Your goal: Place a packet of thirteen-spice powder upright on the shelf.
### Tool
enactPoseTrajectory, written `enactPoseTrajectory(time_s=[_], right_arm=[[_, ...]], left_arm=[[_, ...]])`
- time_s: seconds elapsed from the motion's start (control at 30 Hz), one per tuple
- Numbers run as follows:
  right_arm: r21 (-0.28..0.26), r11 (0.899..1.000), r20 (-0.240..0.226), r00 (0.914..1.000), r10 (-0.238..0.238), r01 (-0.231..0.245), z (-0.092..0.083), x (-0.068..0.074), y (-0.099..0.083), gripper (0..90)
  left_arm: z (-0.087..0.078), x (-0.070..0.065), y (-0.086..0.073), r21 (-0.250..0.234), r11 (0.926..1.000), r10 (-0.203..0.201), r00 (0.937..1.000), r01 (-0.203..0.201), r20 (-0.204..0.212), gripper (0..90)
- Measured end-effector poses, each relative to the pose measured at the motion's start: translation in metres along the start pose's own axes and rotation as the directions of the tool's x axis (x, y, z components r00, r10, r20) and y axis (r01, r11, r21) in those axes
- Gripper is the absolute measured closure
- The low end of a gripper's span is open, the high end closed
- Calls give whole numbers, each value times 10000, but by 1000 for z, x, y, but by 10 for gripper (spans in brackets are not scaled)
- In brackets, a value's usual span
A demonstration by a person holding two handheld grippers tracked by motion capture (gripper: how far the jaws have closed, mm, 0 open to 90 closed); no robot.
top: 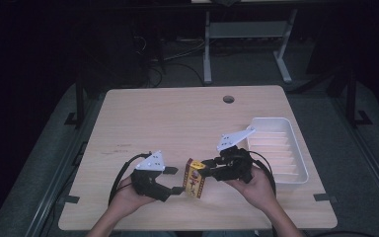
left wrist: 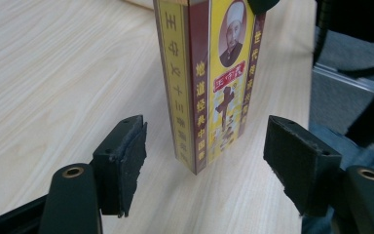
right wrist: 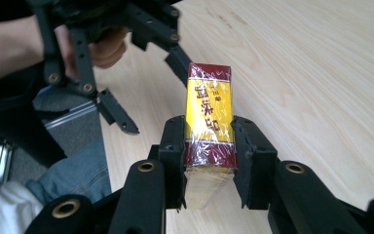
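While my right hand-held gripper (right wrist: pixel 208 161) is clamped on the narrow end of a tall yellow and dark-red cardboard box wrapped in clear film (right wrist: pixel 209 122), its two black pads press flat against the box's opposite sides, and in the right gripper view the box sticks out away from me over the wood. From the high view my right hand-held gripper (top: pixel 205 170) reaches in from the right and holds the box (top: pixel 194 178) upright near the front edge of the light wooden tabletop (top: pixel 177 118); whether its lower end touches the wood I cannot tell. My left hand-held gripper (left wrist: pixel 204 161) is released: its jaws stand wide apart on either side of the box (left wrist: pixel 209 83), with a clear gap between each pad and the printed faces, so nothing is gripped there. In the high view that left hand-held gripper (top: pixel 175 180) sits just left of the box, cupped in my left hand (top: pixel 128 195), with its grey three-cornered plate on top. Farther right, beyond my right hand (top: pixel 256 187), a white ribbed plastic tray (top: pixel 296 148) lies at the tabletop's right edge, well apart from the box. A round cable hole (top: pixel 228 99) sits near the far edge.
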State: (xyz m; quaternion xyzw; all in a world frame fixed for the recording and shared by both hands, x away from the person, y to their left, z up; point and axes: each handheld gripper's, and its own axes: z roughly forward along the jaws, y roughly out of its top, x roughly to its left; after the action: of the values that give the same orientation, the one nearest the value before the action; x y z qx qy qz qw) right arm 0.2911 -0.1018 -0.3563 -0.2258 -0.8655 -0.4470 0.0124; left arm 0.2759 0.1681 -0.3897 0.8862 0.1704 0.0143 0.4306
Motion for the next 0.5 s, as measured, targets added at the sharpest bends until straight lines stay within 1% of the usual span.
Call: enactPoseTrajectory(time_s=[0.03, 0.07, 0.13, 0.2, 0.27, 0.33, 0.4, 0.43, 0.5], right_arm=[[12, 9999, -112, 9998, -144, 144, -1, 0, 1, 676], [52, 9992, -264, 9989, -386, 388, -1, 1, 2, 676], [234, 9973, -420, 9967, -689, 699, -1, 2, 3, 676], [430, 9922, -405, 9925, -1155, 1172, -1, 5, 5, 676], [437, 9893, -523, 9892, -1371, 1395, -1, 5, 6, 676], [452, 9865, -620, 9860, -1546, 1576, -1, 5, 7, 676], [490, 9810, -703, 9804, -1842, 1878, 0, 6, 8, 676], [518, 9805, -760, 9797, -1855, 1897, 1, 7, 8, 675], [543, 9773, -887, 9759, -1994, 2046, 2, 8, 8, 676]], left_arm=[[-1, 2, 3, 58, 10000, 65, 9995, -67, 311, 315], [-1, 3, 5, 82, 9999, 102, 9989, -106, 465, 312], [-1, 5, 9, 130, 9995, 286, 9961, -298, 836, 313], [0, 6, 15, 262, 9978, 579, 9919, -612, 1135, 319], [1, 7, 21, 381, 9954, 818, 9863, -881, 1432, 337], [3, 7, 27, 604, 9919, 1016, 9828, -1120, 1544, 368], [5, 9, 32, 652, 9906, 1077, 9789, -1206, 1737, 398], [5, 10, 34, 698, 9894, 1130, 9776, -1270, 1777, 425], [7, 11, 38, 835, 9866, 1222, 9743, -1399, 1893, 445]])
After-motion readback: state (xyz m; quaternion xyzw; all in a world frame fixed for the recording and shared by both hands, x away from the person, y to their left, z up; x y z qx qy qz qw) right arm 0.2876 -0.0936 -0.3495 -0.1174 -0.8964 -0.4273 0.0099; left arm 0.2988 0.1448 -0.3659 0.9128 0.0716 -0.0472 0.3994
